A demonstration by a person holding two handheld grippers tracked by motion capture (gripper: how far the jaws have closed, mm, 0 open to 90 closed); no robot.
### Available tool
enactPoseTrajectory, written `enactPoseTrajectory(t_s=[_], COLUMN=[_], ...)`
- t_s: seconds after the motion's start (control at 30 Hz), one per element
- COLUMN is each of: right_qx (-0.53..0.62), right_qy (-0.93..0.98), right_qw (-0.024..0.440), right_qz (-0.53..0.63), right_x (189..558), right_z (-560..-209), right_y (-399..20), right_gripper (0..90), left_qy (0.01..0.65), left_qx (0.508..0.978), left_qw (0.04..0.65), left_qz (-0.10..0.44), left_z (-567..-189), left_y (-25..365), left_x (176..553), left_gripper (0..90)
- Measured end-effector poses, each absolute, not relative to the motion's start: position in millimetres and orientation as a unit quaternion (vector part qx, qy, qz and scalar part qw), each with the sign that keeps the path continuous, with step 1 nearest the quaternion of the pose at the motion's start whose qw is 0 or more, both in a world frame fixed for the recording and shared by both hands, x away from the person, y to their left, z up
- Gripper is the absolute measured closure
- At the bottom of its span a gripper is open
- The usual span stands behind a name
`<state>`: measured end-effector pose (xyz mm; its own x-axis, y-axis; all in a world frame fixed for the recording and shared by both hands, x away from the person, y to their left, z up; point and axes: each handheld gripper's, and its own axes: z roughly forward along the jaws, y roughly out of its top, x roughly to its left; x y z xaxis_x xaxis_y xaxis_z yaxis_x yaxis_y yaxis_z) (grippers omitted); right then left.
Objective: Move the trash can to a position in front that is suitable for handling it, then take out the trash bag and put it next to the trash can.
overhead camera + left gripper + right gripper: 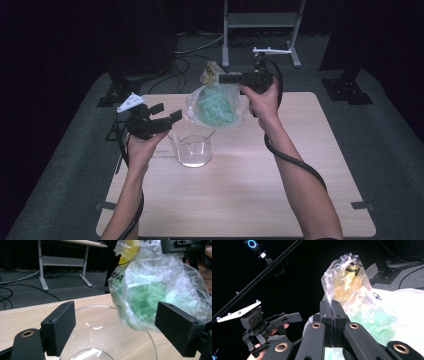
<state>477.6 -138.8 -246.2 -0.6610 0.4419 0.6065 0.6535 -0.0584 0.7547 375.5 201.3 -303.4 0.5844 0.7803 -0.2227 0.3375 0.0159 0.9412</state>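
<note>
Right claw (226, 78): clenched on the crumpled neck of the plastic bag (218, 104), held in the air over the far half of the desk (300, 190).
Plastic bag: thin clear film around pale green contents; hangs at about one o'clock from the glass beaker (193, 150), above and just beyond its rim.
Left claw (167, 112): released, jaws wide apart, poised over the beaker's near-left rim, gripping nothing.
Handling: bag likely light, soft and slippery; the gathered neck is the sound hold, since the belly would deform.
Beaker: stiff, fragile, probably smooth; steady it by the wall.
</note>
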Motion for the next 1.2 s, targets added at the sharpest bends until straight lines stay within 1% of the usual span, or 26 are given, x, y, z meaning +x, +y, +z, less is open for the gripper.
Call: enactPoseTrajectory(t_s=[0.33, 0.8, 1.2], right_qx=[-0.414, -0.449, -0.461], right_qy=[-0.675, -0.666, -0.669], right_qw=[0.071, 0.057, 0.059], right_qz=[-0.606, -0.593, -0.581], right_x=[470.4, 468.9, 468.9], right_z=[-244.7, -266.1, -285.7], right_y=[-165.1, -208.2, -215.5], right_gripper=[90.0, 90.0, 90.0], left_qy=[0.415, 0.413, 0.414], left_qx=[0.676, 0.678, 0.680], left_qw=[0.578, 0.577, 0.575], left_qz=[0.191, 0.192, 0.190], left_z=[-308.4, -312.6, -317.1], left_y=[196.2, 189.9, 189.4], left_x=[374.2, 376.4, 374.0], left_gripper=[15.8, 15.8, 15.8])
